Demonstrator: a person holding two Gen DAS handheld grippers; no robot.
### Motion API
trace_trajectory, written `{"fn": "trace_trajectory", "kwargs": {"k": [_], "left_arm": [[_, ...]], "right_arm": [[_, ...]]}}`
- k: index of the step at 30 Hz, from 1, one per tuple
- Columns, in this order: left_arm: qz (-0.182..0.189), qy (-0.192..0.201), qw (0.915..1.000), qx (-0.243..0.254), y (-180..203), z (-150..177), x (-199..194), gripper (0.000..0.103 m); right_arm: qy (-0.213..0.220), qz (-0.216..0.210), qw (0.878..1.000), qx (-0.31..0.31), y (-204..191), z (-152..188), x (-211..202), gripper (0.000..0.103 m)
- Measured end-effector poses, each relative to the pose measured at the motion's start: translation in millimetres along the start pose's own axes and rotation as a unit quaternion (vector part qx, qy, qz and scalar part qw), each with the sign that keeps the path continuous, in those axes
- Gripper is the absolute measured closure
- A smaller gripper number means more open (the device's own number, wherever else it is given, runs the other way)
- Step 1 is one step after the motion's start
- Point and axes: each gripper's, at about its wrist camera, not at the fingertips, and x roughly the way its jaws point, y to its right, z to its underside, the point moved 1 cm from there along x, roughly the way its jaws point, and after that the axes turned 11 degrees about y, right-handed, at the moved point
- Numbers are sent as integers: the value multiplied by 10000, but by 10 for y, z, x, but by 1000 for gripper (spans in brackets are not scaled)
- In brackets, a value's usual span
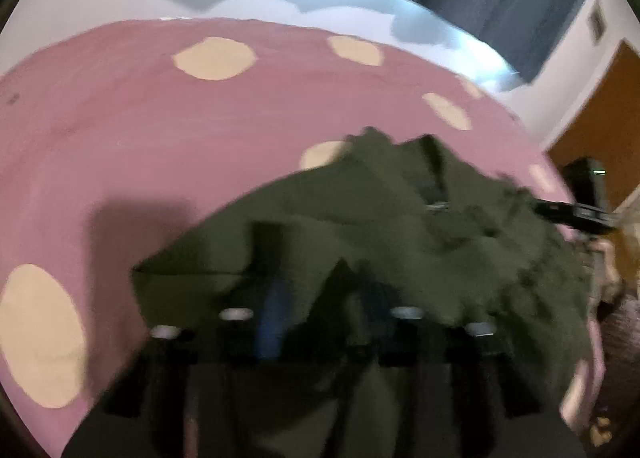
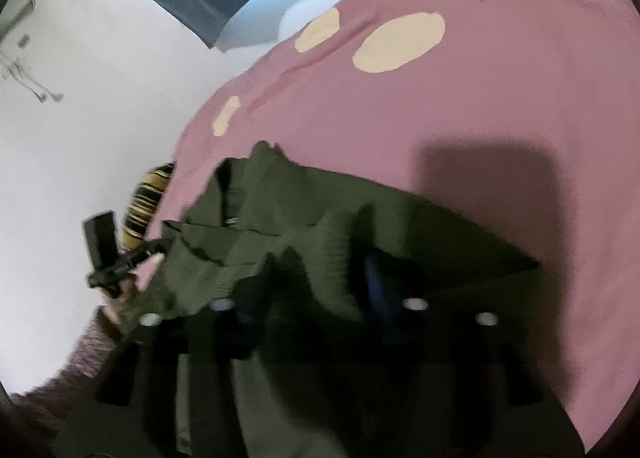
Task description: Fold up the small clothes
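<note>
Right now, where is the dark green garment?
The dark green garment lies bunched on the pink spotted bedspread, low and right of centre in the left wrist view, directly ahead of both grippers.

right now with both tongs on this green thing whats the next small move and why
Probably draw the left tongs and right tongs apart and lower the green garment flat onto the pink spotted cover. It is bunched and creased between them, draped over the fingers, so no clean fold line shows yet. Motion blur hides whether either pair is clamped.
</note>
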Motion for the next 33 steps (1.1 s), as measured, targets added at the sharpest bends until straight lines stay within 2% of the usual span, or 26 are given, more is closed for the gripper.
{"fn": "trace_trajectory", "kwargs": {"k": [1, 2, 6, 11, 14, 18, 21, 25, 33], "left_arm": [[-40, -29, 10000, -36, -10, -12, 9, 88], [-38, 14, 10000, -76, -20, -27, -8, 90], [-246, 589, 9977, 210, 123, -174, -283, 92], [-658, 941, 9922, 476, 219, -387, -358, 92], [-879, 816, 9921, 354, 75, -437, -183, 92], [-1093, 392, 9932, 20, -178, -308, 179, 92], [-1140, 319, 9930, -47, -232, -247, 279, 92], [-1275, 252, 9915, 3, -234, -212, 364, 92], [-1404, 228, 9898, 34, -216, -188, 411, 91]], "right_arm": [[23, 81, 9999, -68, -17, -2, -13, 88], [80, 101, 9999, -75, -31, -12, -48, 90], [458, 65, 9983, -342, -210, -97, -236, 92], [848, 77, 9950, -516, -396, -308, -269, 92], [883, 163, 9955, -308, -291, -369, -164, 92], [723, 410, 9965, -35, -58, -328, 71, 92], [516, 529, 9970, 208, 142, -269, 234, 92], [429, 459, 9968, 501, 302, -230, 324, 93], [385, 333, 9960, 729, 368, -228, 324, 93]]}}
